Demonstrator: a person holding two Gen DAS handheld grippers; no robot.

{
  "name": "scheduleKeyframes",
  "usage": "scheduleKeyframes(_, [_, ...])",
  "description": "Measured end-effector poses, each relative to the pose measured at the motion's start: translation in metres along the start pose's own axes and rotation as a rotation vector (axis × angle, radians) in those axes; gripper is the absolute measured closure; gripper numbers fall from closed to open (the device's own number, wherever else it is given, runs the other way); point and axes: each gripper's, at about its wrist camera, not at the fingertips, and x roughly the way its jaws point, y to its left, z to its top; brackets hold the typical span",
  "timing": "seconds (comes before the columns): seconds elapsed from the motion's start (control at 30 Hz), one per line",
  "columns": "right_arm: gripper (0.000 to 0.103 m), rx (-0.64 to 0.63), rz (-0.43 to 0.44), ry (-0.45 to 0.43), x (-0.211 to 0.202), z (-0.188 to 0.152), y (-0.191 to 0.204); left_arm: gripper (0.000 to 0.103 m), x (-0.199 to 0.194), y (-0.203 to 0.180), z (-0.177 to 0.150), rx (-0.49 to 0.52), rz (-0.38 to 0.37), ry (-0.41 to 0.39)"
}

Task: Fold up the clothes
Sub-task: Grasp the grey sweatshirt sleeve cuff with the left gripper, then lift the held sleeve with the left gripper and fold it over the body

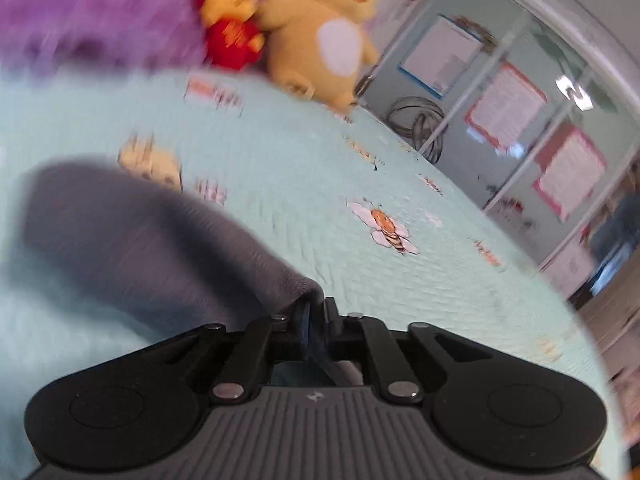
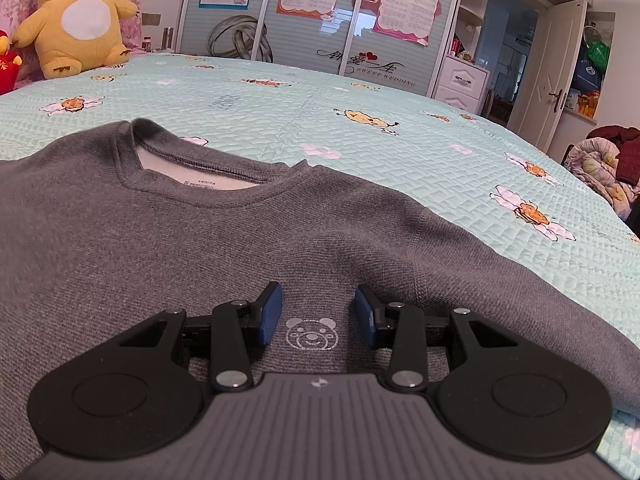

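Left gripper [image 1: 316,312]: jaws clamped on a raised grey sleeve [image 1: 152,240]. Right gripper [image 2: 318,314]: jaws apart, empty, over the bear print on the grey sweater [image 2: 160,248], spread flat on the bedspread [image 2: 360,128]. Folding barely begun; body and other sleeve remain.

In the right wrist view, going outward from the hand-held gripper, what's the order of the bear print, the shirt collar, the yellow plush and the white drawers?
1. Bear print, between the fingers.
2. Collar, ahead, left.
3. Yellow plush, far left.
4. White drawers, far right, beyond the bed.
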Motion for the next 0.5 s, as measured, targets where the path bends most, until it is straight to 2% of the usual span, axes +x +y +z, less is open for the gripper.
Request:
scheduleKeyframes(0.13, [0.062,-0.001,0.0,0.0,0.0,0.0,0.0,0.085,-0.009,0.017,-0.026,-0.048,0.028,0.066])
scheduleKeyframes(0.2, [0.062,-0.002,-0.001,-0.001,0.0,0.0,0.0,0.069,-0.02,0.028,-0.045,-0.084,0.028,0.09])
scheduleKeyframes(0.3, [0.062,-0.002,-0.001,-0.001,0.0,0.0,-0.001,0.066,-0.032,0.037,-0.057,-0.106,0.014,0.09])
scheduleKeyframes(0.43, [0.062,-0.004,-0.002,-0.001,0.0,0.0,-0.001,0.055,-0.03,0.041,-0.035,-0.142,0.028,0.077])
scheduleKeyframes(0.5, [0.062,-0.005,-0.003,-0.001,-0.001,0.0,0.0,0.044,-0.025,0.04,-0.017,-0.152,0.035,0.061])
